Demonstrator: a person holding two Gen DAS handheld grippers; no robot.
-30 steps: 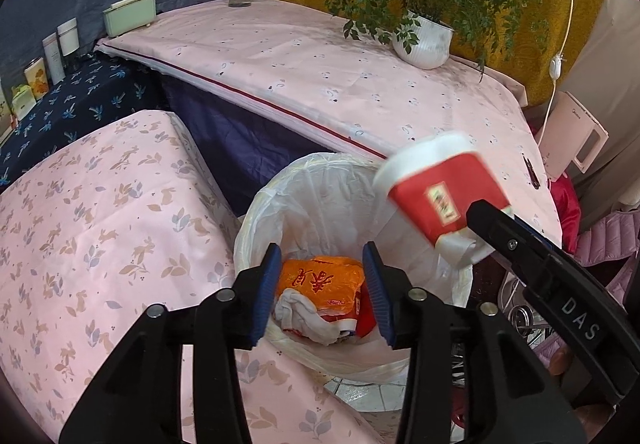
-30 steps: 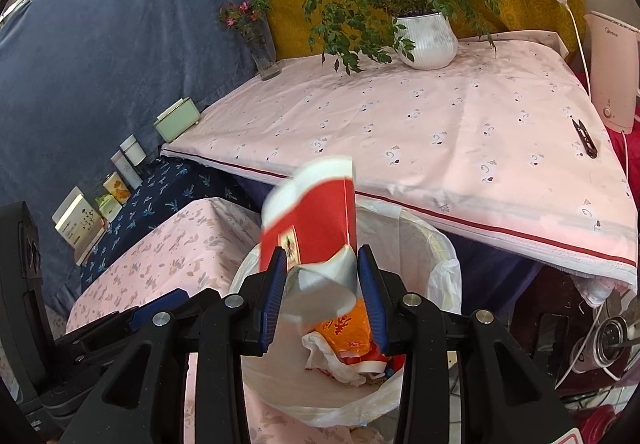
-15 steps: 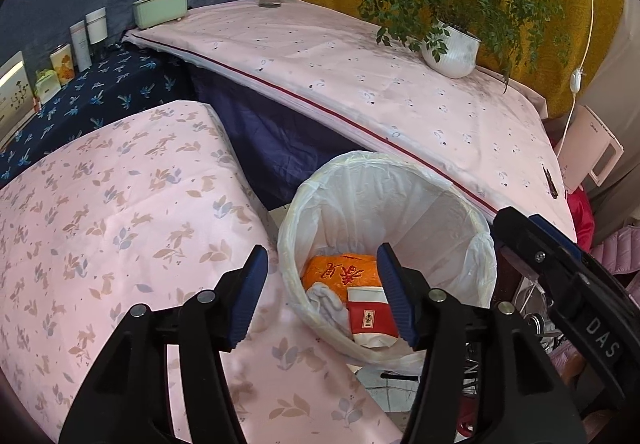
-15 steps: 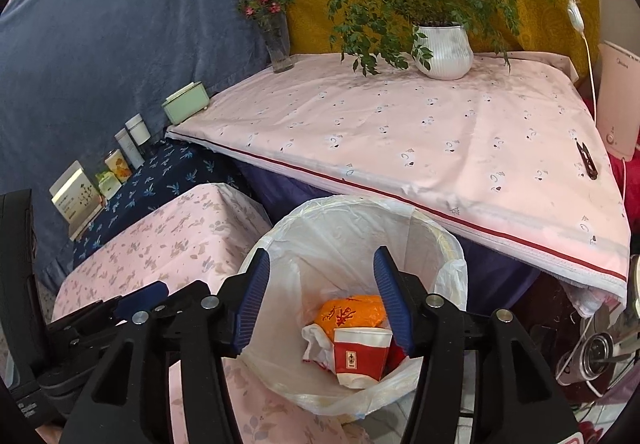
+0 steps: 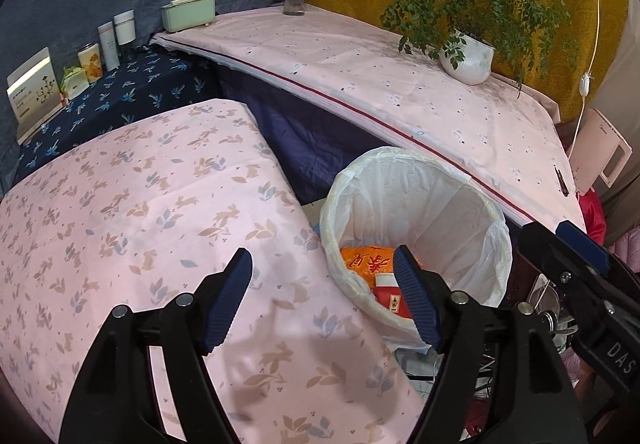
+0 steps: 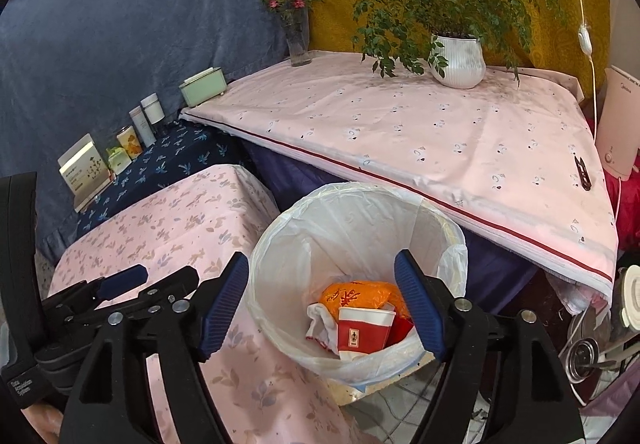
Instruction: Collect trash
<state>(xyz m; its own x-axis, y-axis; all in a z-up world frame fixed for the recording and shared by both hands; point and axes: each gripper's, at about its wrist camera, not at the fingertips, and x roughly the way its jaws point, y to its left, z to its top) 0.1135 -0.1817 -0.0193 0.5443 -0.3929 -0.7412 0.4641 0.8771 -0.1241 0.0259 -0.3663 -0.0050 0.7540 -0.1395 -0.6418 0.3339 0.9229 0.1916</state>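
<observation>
Readable writing first: white "DAS" lettering on the black body of my right gripper (image 5: 582,250), lower right of the left wrist view. A small white label sits on my left gripper (image 6: 122,280), lower left of the right wrist view; too small to read. The pale pink appliance (image 6: 620,124) at the right edge carries a faint brand mark I cannot make out.

Round waste bin lined with a white plastic bag (image 6: 356,212), centre-low in the right wrist view, standing between the low counter under a pink leaf-print cloth (image 6: 176,228) and the larger counter under a pale pink cloth with a red stripe (image 6: 420,124). Inside the bin: a red paper cup with a white rim and a small label (image 6: 364,332), lying on an orange plastic bag printed with red Chinese characters (image 6: 356,294), with a crumpled white tissue (image 6: 318,320) touching the cup's left side.

Both grippers empty, jaws spread wide. Right gripper frames the bin mouth; left gripper hangs over the leaf-print cloth, its right finger overlapping the bin's rim in view.

Upper frame: white ribbed pot with a leafy green plant (image 6: 458,62), glass vase of pink flowers (image 6: 298,40), mint green box (image 6: 202,86).
</observation>
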